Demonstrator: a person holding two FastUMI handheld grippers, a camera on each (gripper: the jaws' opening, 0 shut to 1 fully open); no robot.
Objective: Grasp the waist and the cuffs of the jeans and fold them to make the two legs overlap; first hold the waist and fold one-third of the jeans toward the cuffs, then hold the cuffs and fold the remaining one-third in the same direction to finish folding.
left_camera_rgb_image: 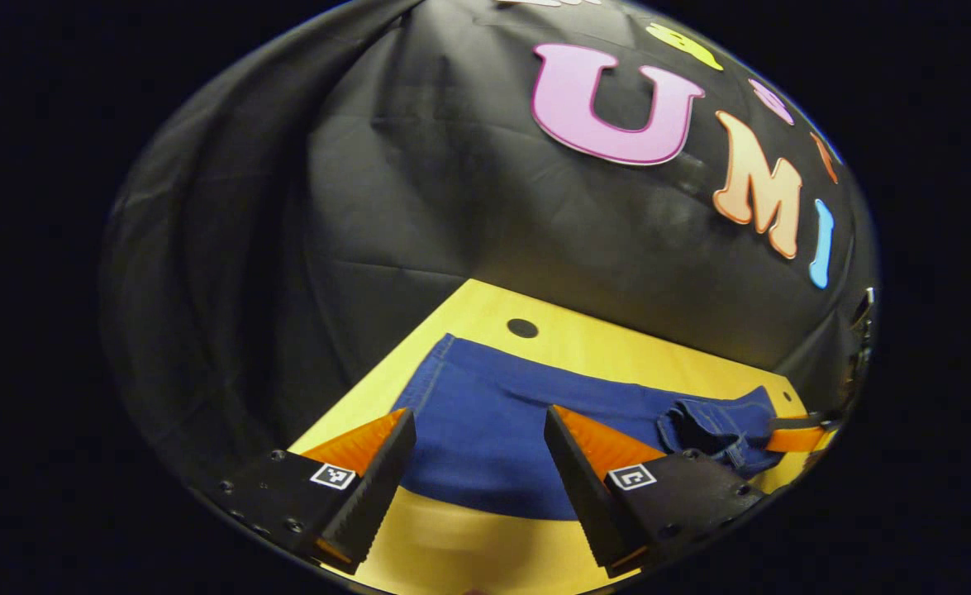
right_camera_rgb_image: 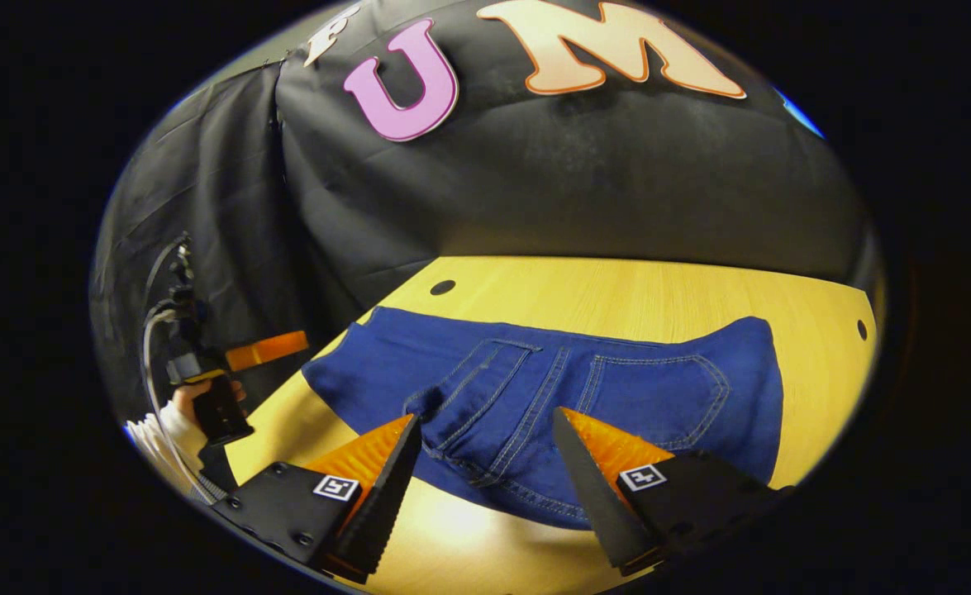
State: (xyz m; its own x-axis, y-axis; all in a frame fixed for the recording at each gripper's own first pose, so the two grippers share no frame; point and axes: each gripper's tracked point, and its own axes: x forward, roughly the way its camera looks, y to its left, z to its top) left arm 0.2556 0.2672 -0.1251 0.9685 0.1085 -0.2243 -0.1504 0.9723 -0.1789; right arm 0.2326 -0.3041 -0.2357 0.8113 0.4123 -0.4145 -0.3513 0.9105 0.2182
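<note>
Blue jeans [left_camera_rgb_image: 485,405] lie flat across the yellow wooden table [left_camera_rgb_image: 584,339]. In the left gripper view the plain leg part is in front of me, and a bunched, stitched part [left_camera_rgb_image: 712,426] is off to the right. My left gripper [left_camera_rgb_image: 478,417] is open over the near edge of the legs, holding nothing. In the right gripper view the jeans [right_camera_rgb_image: 659,388] show their back pockets and seams. My right gripper [right_camera_rgb_image: 487,417] is open above the stitched near edge, holding nothing. The left gripper [right_camera_rgb_image: 266,349] shows at far left in this view, held by a hand [right_camera_rgb_image: 188,401].
Black cloth walls close off the table at the back and on the left. Small dark holes [left_camera_rgb_image: 522,328] [right_camera_rgb_image: 442,287] [right_camera_rgb_image: 862,329] mark the tabletop. A finger of the right gripper [left_camera_rgb_image: 795,436] shows by the bunched end. Bare table [right_camera_rgb_image: 617,289] lies behind the jeans.
</note>
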